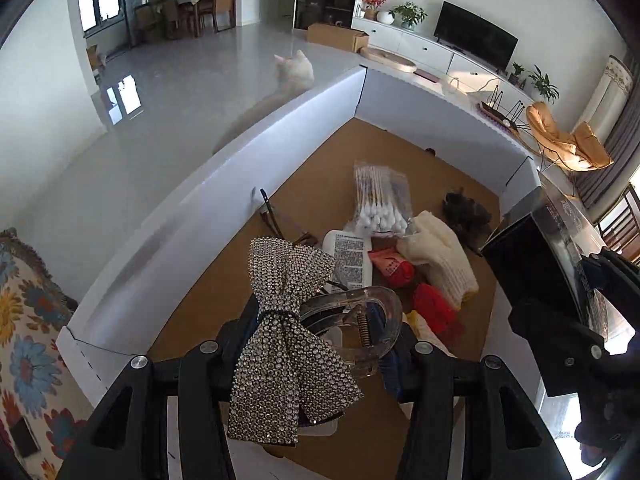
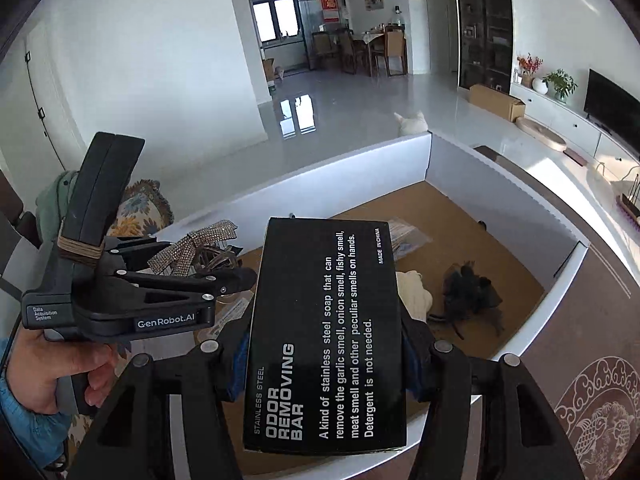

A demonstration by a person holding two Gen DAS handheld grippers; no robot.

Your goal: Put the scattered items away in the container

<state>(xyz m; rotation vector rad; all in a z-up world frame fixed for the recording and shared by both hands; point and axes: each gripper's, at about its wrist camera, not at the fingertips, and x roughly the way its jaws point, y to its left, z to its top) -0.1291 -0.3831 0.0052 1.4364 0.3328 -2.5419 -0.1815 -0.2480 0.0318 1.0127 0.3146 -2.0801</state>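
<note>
Container (image 1: 224, 184) interior shows left; box (image 2: 324, 332) label shows right.

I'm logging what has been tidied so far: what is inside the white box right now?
Inside the white box: a cotton swab pack, cream knitted gloves, red fabric, a dark feathery piece and a labelled white packet. The held rhinestone bow clip covers the near floor.

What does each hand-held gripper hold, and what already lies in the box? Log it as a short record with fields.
container: white-walled cardboard box, brown floor
left hand-held gripper: shut on rhinestone bow hair claw clip, over the box
right hand-held gripper: shut on black odor removing bar box, over the box
inside: cotton swab pack, cream knit glove, dark feathery piece, red items
</note>
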